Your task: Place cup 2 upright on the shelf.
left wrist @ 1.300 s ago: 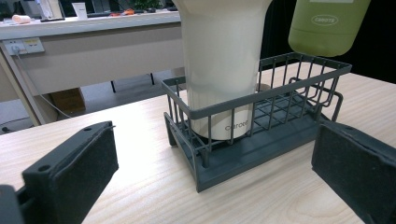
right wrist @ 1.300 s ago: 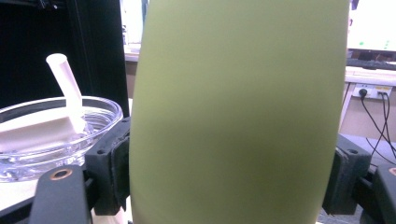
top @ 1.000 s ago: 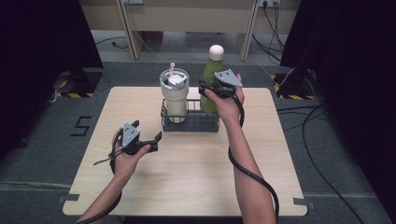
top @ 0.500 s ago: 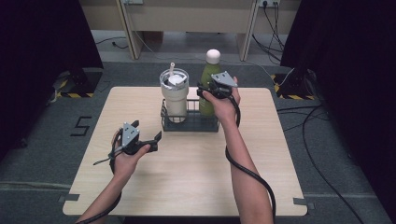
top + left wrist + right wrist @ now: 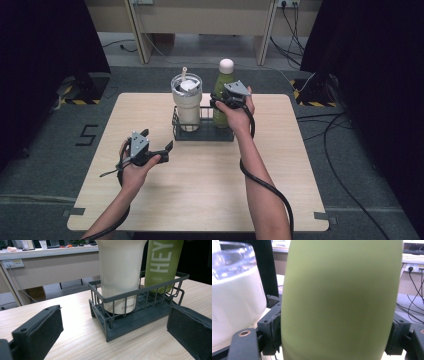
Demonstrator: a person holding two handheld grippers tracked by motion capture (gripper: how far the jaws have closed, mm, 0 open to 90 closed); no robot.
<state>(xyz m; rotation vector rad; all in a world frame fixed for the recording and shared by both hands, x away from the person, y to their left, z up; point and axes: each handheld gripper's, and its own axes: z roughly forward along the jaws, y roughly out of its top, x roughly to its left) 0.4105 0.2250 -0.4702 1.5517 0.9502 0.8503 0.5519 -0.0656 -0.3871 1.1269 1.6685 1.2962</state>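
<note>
Here, in the high view, we see a light wooden tabletop (image 5: 200, 200) carrying a dark wire basket (image 5: 202, 131) near its far edge. In the basket stand a cream tumbler (image 5: 186, 102) with a clear lid and straw, on the left, and a green bottle (image 5: 223, 95) with a white cap, on the right. The right tool (image 5: 220, 103) is at the bottle's body, held by the right hand (image 5: 239, 114). The left tool (image 5: 169, 148) is held by the left hand (image 5: 134, 167) just above the tabletop, near the basket's front left corner and apart from it, its jaws pointing toward the basket.

In the left gripper view, we see the left tool's (image 5: 112, 332) two black jaws spread wide, with nothing between them but bare tabletop (image 5: 75, 340). Beyond them the basket (image 5: 130, 322) holds the tumbler (image 5: 120, 275) and, just beside it, the bottle (image 5: 162, 265), lettered "HEY".

In the right gripper view, we see the right tool (image 5: 337, 336) closed on the bottle (image 5: 339, 300): one padded jaw presses each side of its green body. The tumbler (image 5: 235, 302) stands just to the left.
</note>
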